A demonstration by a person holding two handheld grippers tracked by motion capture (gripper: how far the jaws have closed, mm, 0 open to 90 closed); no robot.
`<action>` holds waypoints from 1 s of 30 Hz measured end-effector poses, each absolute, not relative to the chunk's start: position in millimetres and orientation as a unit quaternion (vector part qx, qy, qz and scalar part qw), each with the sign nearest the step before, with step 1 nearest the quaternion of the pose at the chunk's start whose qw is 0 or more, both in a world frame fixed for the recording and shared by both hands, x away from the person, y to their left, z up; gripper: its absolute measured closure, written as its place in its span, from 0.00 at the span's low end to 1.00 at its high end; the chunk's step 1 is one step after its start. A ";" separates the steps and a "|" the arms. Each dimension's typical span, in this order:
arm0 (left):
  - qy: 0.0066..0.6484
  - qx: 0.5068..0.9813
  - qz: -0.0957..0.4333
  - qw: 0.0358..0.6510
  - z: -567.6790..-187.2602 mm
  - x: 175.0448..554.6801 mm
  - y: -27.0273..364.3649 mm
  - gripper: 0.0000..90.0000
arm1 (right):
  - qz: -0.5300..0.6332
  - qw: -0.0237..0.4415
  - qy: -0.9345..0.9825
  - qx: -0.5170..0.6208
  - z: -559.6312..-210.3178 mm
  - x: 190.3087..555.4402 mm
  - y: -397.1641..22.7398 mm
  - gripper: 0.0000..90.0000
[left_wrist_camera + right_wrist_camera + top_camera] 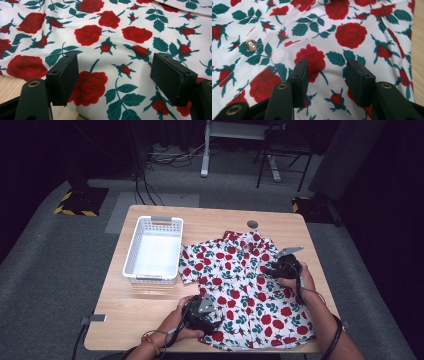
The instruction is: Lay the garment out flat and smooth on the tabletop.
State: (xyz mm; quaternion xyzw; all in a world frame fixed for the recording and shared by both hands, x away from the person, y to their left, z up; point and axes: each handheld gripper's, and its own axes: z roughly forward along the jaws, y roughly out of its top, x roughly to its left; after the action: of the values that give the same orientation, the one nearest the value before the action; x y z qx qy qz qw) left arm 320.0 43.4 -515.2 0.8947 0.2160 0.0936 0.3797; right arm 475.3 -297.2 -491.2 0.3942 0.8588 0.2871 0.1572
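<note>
Hovering with jaws apart, both tools, left (113,78) and right (327,80), seemingly grip nothing over the shirt (240,285).

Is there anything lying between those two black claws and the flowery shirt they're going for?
Nothing visible. The left gripper and the right gripper both stand open right over the shirt, with bare cloth between their jaws. The basket sits off to the side on the table, clear of both.
</note>
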 end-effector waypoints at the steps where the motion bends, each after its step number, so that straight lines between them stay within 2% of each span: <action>1: 0.212 0.896 0.093 0.379 -515.1 321.6 41.1 0.25 | 0.284 0.162 0.858 0.396 -491.0 475.5 -300.4 0.61; 7: 0.200 0.900 0.089 0.377 -514.3 329.0 23.7 0.25 | 0.283 0.158 0.849 0.417 -490.8 479.4 -327.0 0.62; 10: 0.197 0.901 0.089 0.377 -514.1 330.0 18.2 0.25 | 0.284 0.156 0.846 0.424 -491.1 481.0 -334.9 0.58; 17: 0.203 0.903 0.111 0.361 -510.6 324.9 18.7 0.25 | 0.271 0.189 0.849 0.412 -478.2 480.8 -326.7 0.44; 21: 0.206 0.905 0.117 0.354 -507.7 319.9 24.3 0.25 | 0.298 0.203 0.848 0.389 -459.5 479.3 -309.1 0.37; 26: 0.215 0.898 0.113 0.368 -503.3 313.2 34.8 0.25 | 0.320 0.216 0.856 0.345 -438.1 479.6 -268.0 0.31; 30: 0.221 0.897 0.113 0.367 -505.5 311.4 39.3 0.25 | 0.333 0.210 0.864 0.313 -425.8 481.5 -230.0 0.32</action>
State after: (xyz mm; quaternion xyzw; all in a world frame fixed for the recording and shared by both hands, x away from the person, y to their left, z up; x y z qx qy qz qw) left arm 311.4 39.3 -505.5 0.8966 0.2213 0.1126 0.3666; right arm 481.5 -230.0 -425.8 0.3127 0.8645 0.3328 0.2101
